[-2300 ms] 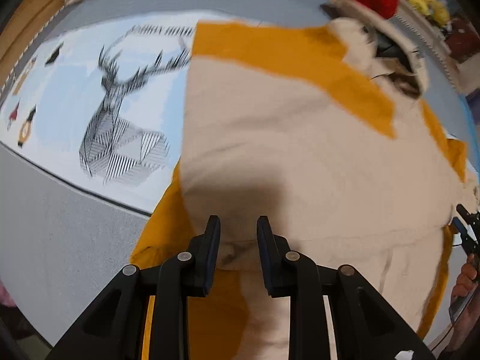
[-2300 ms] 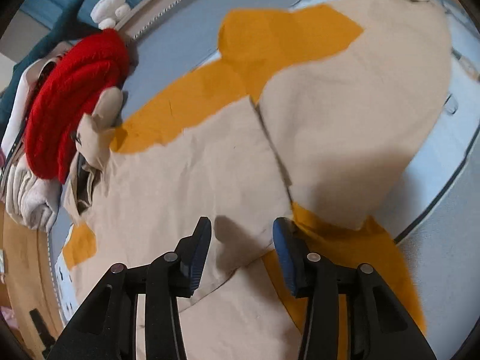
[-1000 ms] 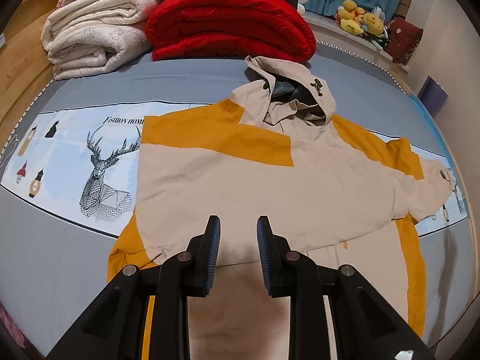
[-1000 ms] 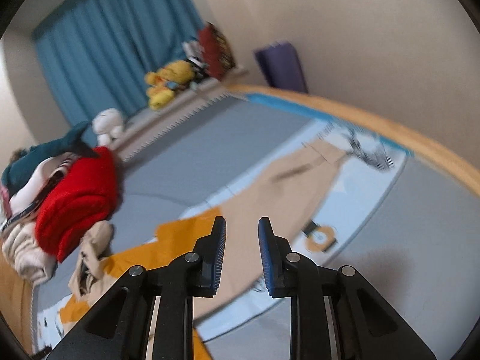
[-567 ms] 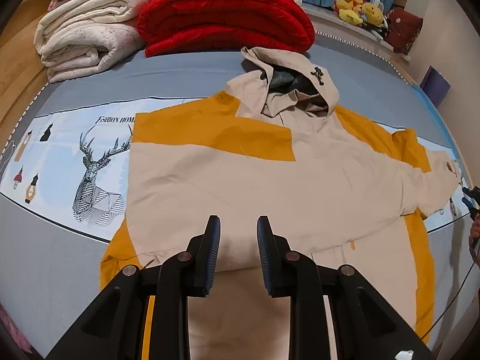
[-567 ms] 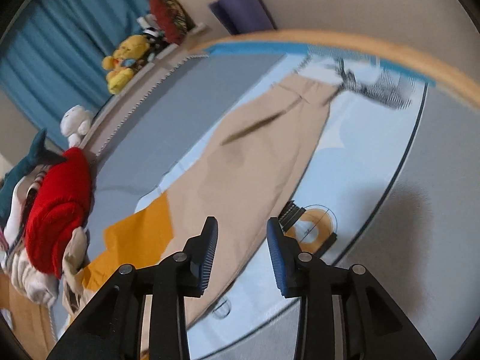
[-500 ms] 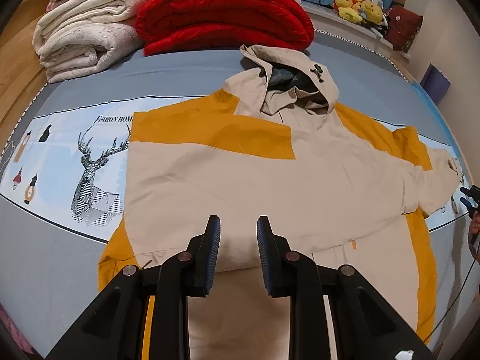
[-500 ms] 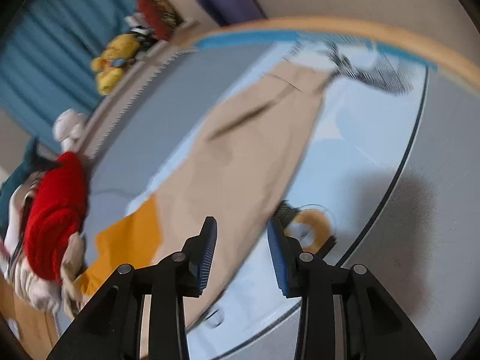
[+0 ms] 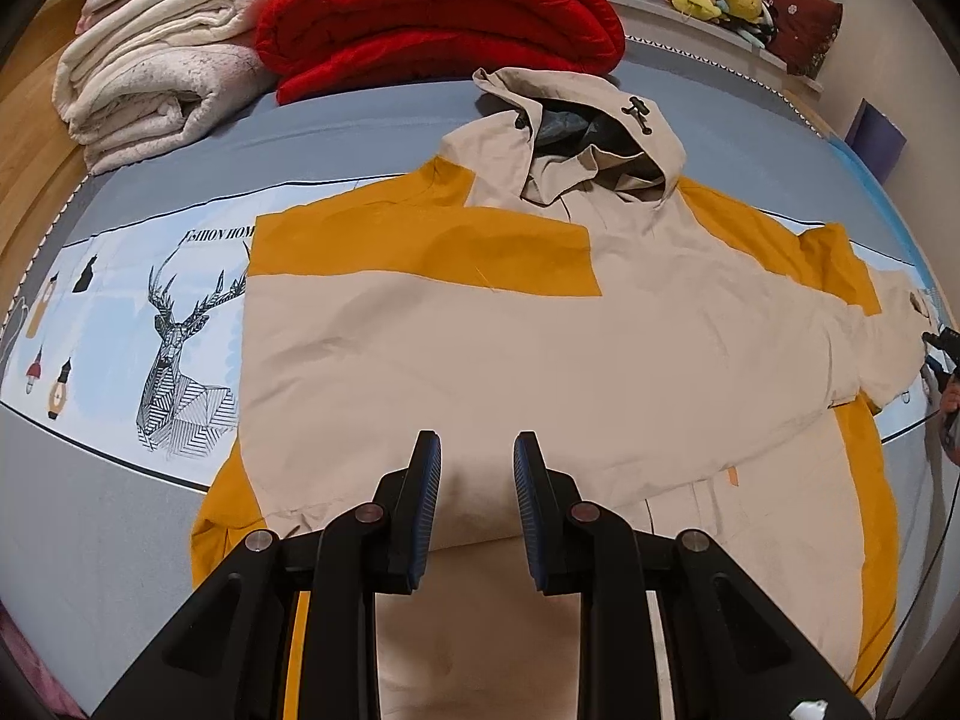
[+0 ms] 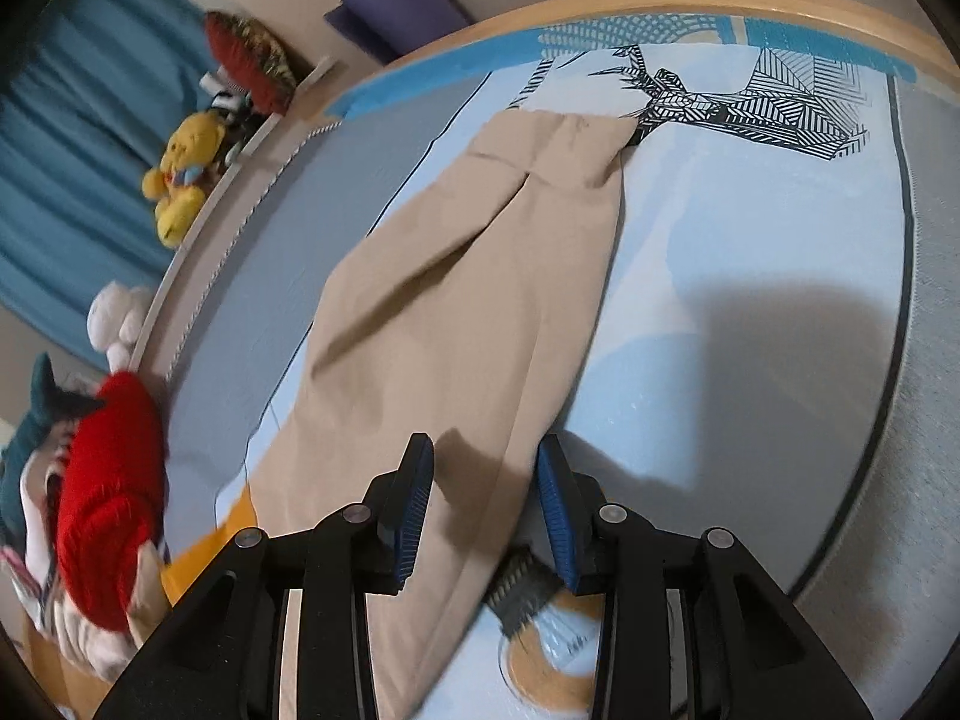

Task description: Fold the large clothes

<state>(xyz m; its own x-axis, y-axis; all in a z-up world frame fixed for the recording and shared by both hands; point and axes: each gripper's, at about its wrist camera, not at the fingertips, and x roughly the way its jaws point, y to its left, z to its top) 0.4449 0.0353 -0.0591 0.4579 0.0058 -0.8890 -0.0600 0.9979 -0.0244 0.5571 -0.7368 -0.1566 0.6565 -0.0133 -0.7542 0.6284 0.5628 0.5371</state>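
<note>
Two grippers are in my hands, both above a jacket (image 9: 540, 348) spread on the bed (image 9: 108, 516). The jacket is beige with mustard panels; its hood (image 9: 588, 138) lies toward a folded red blanket (image 9: 438, 6) and a stack of cream blankets (image 9: 150, 84) at the far end. One sleeve is folded across the chest. The other sleeve (image 10: 456, 312) stretches out flat over the pale blue printed band of the bedcover, its cuff reaching a line-drawn deer (image 10: 750, 96).

My left gripper (image 9: 474, 480) hangs over the lower front of the jacket, jaws parted by a narrow gap, nothing between them.

My right gripper (image 10: 483, 498) points down at the outstretched sleeve, near where it meets the body. Its jaws stand somewhat wider and hold nothing; the near edge of the sleeve shows in the gap, but I cannot tell whether the pads touch the cloth.

Yellow soft toys (image 10: 177, 180) sit on a ledge before a blue curtain (image 10: 54, 138).
</note>
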